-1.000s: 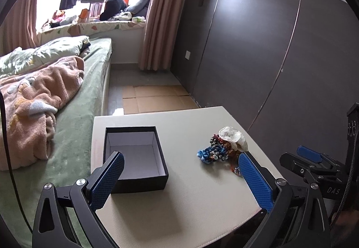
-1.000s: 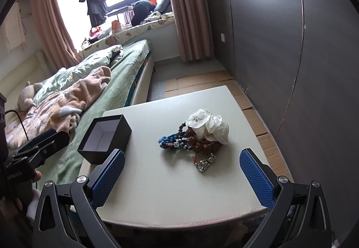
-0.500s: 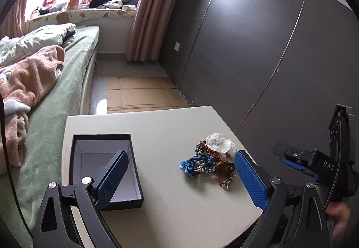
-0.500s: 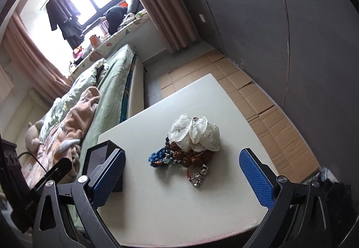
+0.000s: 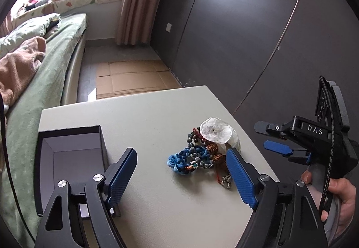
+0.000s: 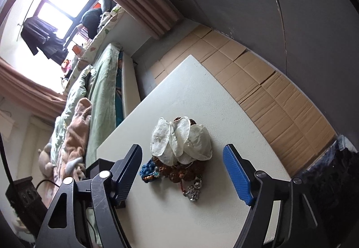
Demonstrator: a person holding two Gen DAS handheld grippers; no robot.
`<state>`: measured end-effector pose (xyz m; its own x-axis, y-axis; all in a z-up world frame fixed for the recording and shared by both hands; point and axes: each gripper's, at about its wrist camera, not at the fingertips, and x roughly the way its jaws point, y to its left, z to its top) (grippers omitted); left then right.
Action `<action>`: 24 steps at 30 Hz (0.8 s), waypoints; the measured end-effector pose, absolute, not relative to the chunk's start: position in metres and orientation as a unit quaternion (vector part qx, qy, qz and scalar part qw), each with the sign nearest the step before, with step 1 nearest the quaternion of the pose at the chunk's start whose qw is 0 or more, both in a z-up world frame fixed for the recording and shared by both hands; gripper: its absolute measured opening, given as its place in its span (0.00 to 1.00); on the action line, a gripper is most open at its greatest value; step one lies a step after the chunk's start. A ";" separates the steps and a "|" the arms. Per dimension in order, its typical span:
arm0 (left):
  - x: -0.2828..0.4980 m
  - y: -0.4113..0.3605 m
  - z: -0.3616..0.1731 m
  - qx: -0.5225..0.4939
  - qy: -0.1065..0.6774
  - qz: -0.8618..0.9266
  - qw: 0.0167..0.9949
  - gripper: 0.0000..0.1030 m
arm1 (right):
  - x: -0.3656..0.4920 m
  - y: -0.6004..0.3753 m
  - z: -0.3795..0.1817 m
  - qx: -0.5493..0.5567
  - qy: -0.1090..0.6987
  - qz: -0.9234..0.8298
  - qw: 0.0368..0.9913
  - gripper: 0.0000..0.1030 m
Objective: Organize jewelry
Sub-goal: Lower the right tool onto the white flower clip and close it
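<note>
A heap of jewelry lies on the white table (image 5: pixel 157 117): a blue braided bracelet (image 5: pixel 186 159), brown beads (image 5: pixel 213 151), a white shell flower piece (image 5: pixel 216 130) and a small silver charm (image 5: pixel 226 180). The heap also shows in the right wrist view (image 6: pixel 179 158). An open black box (image 5: pixel 71 158) with a pale lining sits at the table's left. My left gripper (image 5: pixel 181 176) is open and empty, just in front of the heap. My right gripper (image 6: pixel 182 171) is open, tilted, its fingers on either side of the heap and above it. The right gripper also shows in the left wrist view (image 5: pixel 276 138).
A bed with green cover (image 5: pixel 44 63) and pink blanket (image 5: pixel 18 68) runs along the table's left. Flattened cardboard (image 5: pixel 132 77) lies on the floor beyond the table. A dark panelled wall (image 5: pixel 246 34) stands to the right. A dark bag (image 6: pixel 332 171) sits by the table's right corner.
Both grippers have moved in toward the heap of jewelry. The right gripper has tilted and dropped closer, so the heap now sits between its fingers. Both stay open.
</note>
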<state>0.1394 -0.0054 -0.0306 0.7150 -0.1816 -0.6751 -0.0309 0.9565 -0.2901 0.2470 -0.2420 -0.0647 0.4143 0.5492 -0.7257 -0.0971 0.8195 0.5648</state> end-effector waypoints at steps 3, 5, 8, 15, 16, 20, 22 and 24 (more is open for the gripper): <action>0.148 -0.007 -0.037 -0.141 0.384 -0.044 0.912 0.77 | 0.258 -0.228 -0.071 0.219 0.516 0.200 0.803 0.73; 0.155 -0.006 -0.042 -0.140 0.389 -0.043 0.909 0.77 | 0.263 -0.215 -0.075 0.206 0.523 0.201 0.802 0.73; 0.165 -0.002 -0.049 -0.138 0.398 -0.040 0.906 0.71 | 0.270 -0.201 -0.082 0.189 0.533 0.196 0.801 0.73; 0.179 0.010 -0.056 -0.164 0.411 -0.036 0.896 0.69 | 0.278 -0.193 -0.092 0.169 0.551 0.186 0.795 0.29; 0.180 0.010 -0.056 -0.164 0.413 -0.034 0.895 0.69 | 0.278 -0.195 -0.093 0.170 0.552 0.185 0.795 0.13; 0.180 0.004 -0.055 -0.157 0.413 -0.037 0.897 0.69 | 0.276 -0.210 -0.088 0.214 0.536 0.207 0.790 0.05; 0.180 0.000 -0.055 -0.153 0.412 -0.040 0.897 0.69 | 0.273 -0.218 -0.078 0.232 0.517 0.215 0.796 0.05; 0.180 -0.005 -0.056 -0.151 0.412 -0.044 0.898 0.69 | 0.269 -0.228 -0.068 0.249 0.495 0.220 0.803 0.05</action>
